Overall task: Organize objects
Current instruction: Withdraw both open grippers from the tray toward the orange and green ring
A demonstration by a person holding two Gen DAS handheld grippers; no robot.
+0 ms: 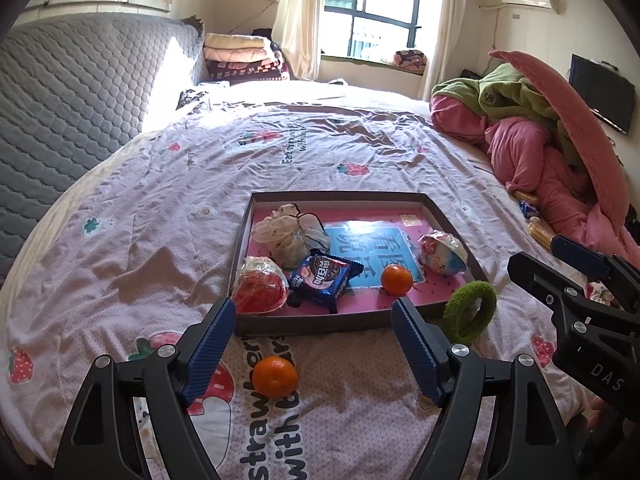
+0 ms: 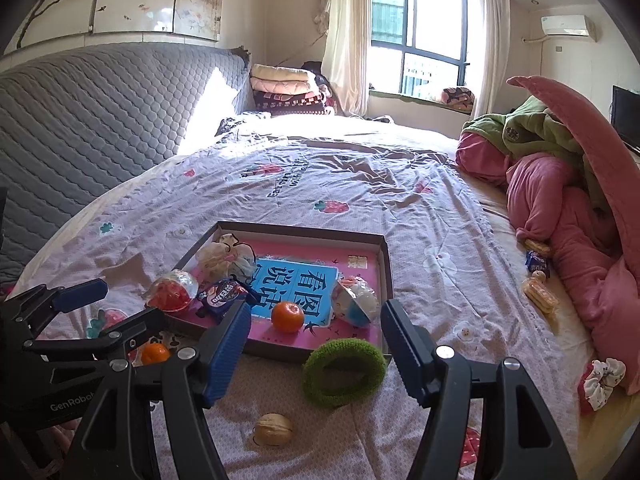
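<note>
Near the green ring (image 2: 345, 372), a walnut (image 2: 273, 429)

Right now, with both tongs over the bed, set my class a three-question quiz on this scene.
1. True or false: both oranges lie inside the tray.
2. What leans on the tray's near rim? A) green ring B) walnut C) biscuit pack
3. Fill in: the left tongs and right tongs hold ____.

Key: 1 false, one orange lies on the sheet, the other orange in the tray. 2 A. 3 nothing.
</note>
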